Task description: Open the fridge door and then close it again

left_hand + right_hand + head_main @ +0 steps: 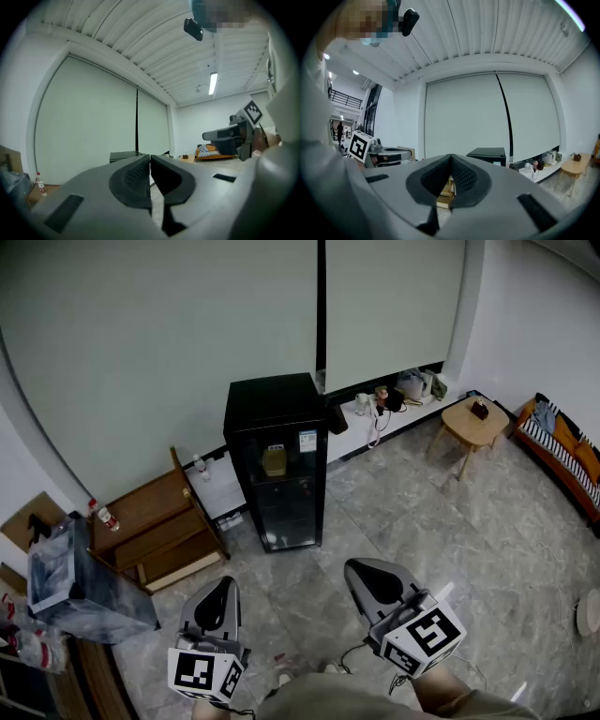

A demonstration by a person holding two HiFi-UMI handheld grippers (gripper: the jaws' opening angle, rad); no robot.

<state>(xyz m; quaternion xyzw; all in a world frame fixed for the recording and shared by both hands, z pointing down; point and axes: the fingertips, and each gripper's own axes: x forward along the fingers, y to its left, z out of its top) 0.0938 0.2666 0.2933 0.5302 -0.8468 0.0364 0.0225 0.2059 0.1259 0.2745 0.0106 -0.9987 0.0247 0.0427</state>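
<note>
"Black cabinet, glass door: where does the fridge (275,460) stand?"

"Just above the middle of the head view, upright on the grey tiled floor (422,512), its back to the pale blinds (169,334). The door looks flush with the cabinet, so closed as far as that view shows. A yellow thing (274,459) sits on the upper shelf behind the glass, and a small label (307,441) is stuck near the door's upper right corner."

"And the two tools?"

"Both are at the bottom of the frame, well apart from the fridge and pointing toward it. The left tongs (223,582) are clenched: their own view shows the ribbed pads (136,176) pressed together with nothing between them. The right tongs (354,568) are clenched too, pads meeting at the tip and empty. Each carries a marker cube (204,673) at its rear, close to the person holding it."

"What else is round the fridge?"

"A wooden shelf unit (155,531) leans at an angle to its left, with a bottle (106,517) at that unit's upper left end. Further left is a plastic-wrapped bin (66,582). To the right, near the wall, stands a small wooden desk (473,423) with a dark object on top, and a sofa (562,451) with orange cushions lies along the right edge."

"Do the tools see each other?"

"Yes. The right gripper view has the left one at its left edge and the fridge right of centre."
</note>
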